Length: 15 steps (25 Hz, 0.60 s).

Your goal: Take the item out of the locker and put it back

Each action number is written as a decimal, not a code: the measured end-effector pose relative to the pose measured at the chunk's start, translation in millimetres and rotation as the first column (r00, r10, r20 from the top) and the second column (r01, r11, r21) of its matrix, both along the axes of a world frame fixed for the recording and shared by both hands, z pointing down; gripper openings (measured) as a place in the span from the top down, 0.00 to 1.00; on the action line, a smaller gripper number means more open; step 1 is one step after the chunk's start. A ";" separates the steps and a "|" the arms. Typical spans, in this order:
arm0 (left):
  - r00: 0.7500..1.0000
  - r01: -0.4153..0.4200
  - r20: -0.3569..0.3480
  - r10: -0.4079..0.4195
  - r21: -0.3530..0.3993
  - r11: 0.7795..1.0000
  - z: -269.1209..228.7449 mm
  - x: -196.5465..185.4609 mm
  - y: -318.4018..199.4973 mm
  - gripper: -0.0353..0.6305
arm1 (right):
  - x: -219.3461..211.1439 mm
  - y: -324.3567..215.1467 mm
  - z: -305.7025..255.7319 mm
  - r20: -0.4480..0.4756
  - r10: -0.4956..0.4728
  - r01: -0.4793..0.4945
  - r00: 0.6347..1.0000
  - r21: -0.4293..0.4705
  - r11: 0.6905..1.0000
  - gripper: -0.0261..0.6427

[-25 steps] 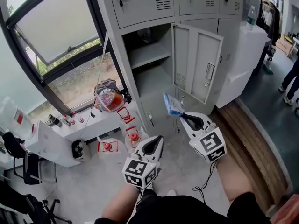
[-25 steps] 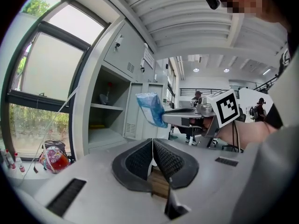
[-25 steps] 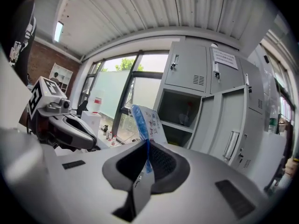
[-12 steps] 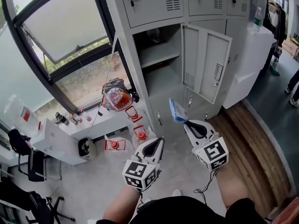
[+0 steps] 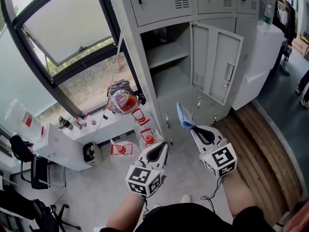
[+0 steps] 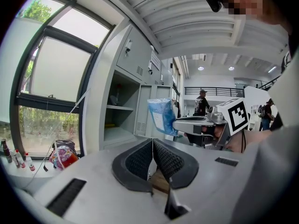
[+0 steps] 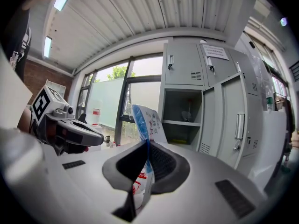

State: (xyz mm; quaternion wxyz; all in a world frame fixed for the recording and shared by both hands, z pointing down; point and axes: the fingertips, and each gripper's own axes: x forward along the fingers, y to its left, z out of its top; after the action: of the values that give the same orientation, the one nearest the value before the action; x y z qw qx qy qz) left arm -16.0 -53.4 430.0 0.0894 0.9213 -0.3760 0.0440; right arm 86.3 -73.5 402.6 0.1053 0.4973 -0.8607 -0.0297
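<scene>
Blue packet (image 7: 150, 124): print illegibly small.

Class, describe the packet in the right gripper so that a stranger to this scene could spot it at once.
Find the grey lockers with one door open. In front of them the right gripper is shut on a flat packet sticking out of its jaws. It is the only blue-and-white thing nearby; the left gripper beside it holds nothing.
</scene>
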 end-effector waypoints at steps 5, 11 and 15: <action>1.000 -0.003 -0.004 0.003 0.007 1.000 -2.9 3.0 -1.5 0.92 | 1.1 0.7 -2.6 0.000 -0.002 0.002 1.000 0.005 1.000 0.86; 1.000 -0.002 -0.007 0.002 0.028 1.000 -9.9 18.2 -0.8 0.92 | 14.0 3.5 -9.5 -0.002 -0.011 0.011 1.000 0.020 1.000 0.86; 1.000 -0.019 -0.010 0.019 0.050 0.999 -16.5 36.0 1.5 0.92 | 26.2 6.8 -16.0 -0.010 -0.008 0.008 1.000 0.039 0.999 0.86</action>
State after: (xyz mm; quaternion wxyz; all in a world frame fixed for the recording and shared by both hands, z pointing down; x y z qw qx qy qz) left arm 20.0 -51.9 413.5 0.0680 0.9269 -0.3678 0.0307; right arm 112.5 -66.7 386.7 0.0997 0.4956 -0.8614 -0.0491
